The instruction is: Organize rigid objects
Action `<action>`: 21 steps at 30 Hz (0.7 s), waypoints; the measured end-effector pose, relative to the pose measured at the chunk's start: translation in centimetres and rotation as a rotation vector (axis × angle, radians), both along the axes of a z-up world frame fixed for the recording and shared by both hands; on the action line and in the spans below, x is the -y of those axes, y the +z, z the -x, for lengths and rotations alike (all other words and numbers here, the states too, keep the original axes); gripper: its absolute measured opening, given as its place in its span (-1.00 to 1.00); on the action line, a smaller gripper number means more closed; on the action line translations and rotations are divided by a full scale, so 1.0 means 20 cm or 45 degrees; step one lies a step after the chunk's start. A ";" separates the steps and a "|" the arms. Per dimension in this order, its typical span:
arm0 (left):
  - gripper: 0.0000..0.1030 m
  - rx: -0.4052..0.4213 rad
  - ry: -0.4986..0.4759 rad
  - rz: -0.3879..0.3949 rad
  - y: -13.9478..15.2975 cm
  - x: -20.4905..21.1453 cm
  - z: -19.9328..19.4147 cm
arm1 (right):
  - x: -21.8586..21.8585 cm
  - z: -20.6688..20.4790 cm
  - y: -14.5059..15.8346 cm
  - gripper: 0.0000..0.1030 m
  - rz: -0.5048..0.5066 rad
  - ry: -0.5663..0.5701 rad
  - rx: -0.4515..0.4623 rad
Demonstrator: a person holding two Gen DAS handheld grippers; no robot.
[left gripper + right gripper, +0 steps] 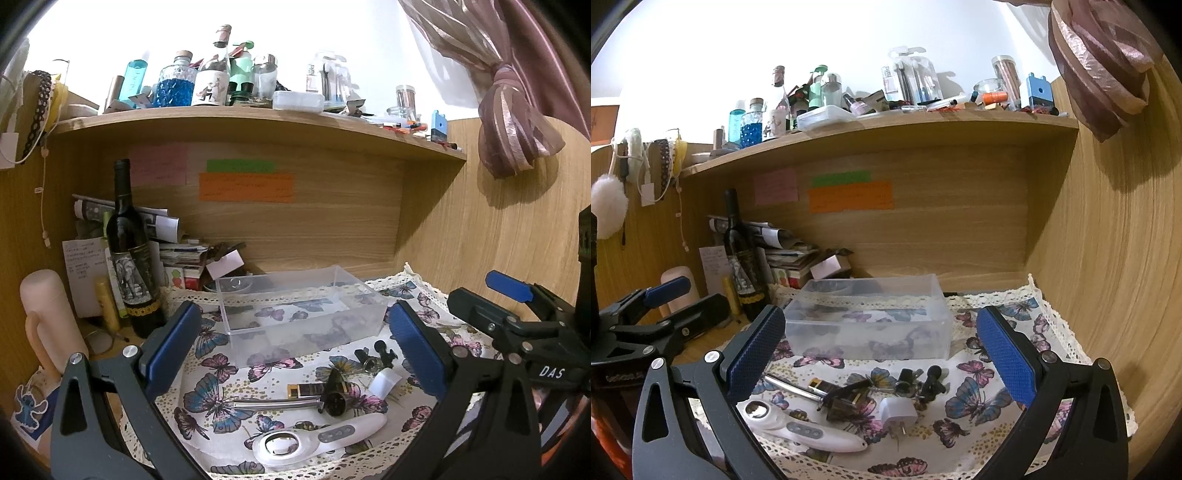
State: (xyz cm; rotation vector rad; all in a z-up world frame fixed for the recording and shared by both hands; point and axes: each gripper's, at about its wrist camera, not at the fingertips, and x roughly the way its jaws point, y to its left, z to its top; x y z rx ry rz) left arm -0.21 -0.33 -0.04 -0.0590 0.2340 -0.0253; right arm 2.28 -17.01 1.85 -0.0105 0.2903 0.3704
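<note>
A clear plastic box (295, 306) (871, 321) stands empty on a butterfly-print cloth (207, 398) (975, 406). In front of it lie a white handheld magnifier (317, 439) (798, 428), a chrome rod (273, 404) (792, 387), a dark lighter-like piece (334, 395) (846, 400), a white plug adapter (384, 382) (897, 410) and small black clips with a key ring (375, 358) (923, 382). My left gripper (295, 347) is open above these items. My right gripper (882, 350) is open too, over the same pile; it also shows at the right of the left wrist view (517, 314).
A dark wine bottle (135, 266) (742, 266), a pink flask (48, 317), and stacked papers (173, 243) stand at the left. A cluttered wooden shelf (258, 122) (886, 125) hangs overhead. A wooden side wall (1108, 258) closes the right.
</note>
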 end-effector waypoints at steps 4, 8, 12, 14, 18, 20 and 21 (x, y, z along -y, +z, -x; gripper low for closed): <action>0.63 -0.076 -0.008 0.045 -0.03 -0.03 -0.04 | 0.03 -0.01 -0.02 0.90 0.008 -0.028 0.002; 0.44 -0.176 -0.023 0.081 -0.10 -0.07 -0.08 | 0.07 -0.05 -0.06 0.65 0.041 -0.052 -0.045; 0.37 -0.299 -0.048 0.043 -0.20 -0.08 -0.13 | 0.09 -0.10 -0.14 0.40 0.084 -0.070 -0.132; 0.37 -0.348 -0.057 0.071 -0.26 -0.07 -0.14 | 0.11 -0.12 -0.19 0.27 0.112 -0.083 -0.185; 0.37 -0.475 -0.052 0.068 -0.41 -0.03 -0.15 | 0.13 -0.16 -0.29 0.17 0.145 -0.095 -0.291; 0.37 -0.521 -0.031 0.054 -0.47 -0.03 -0.16 | 0.14 -0.18 -0.34 0.18 0.152 -0.097 -0.333; 0.37 -0.539 -0.016 0.051 -0.50 -0.03 -0.16 | 0.15 -0.19 -0.36 0.18 0.153 -0.092 -0.358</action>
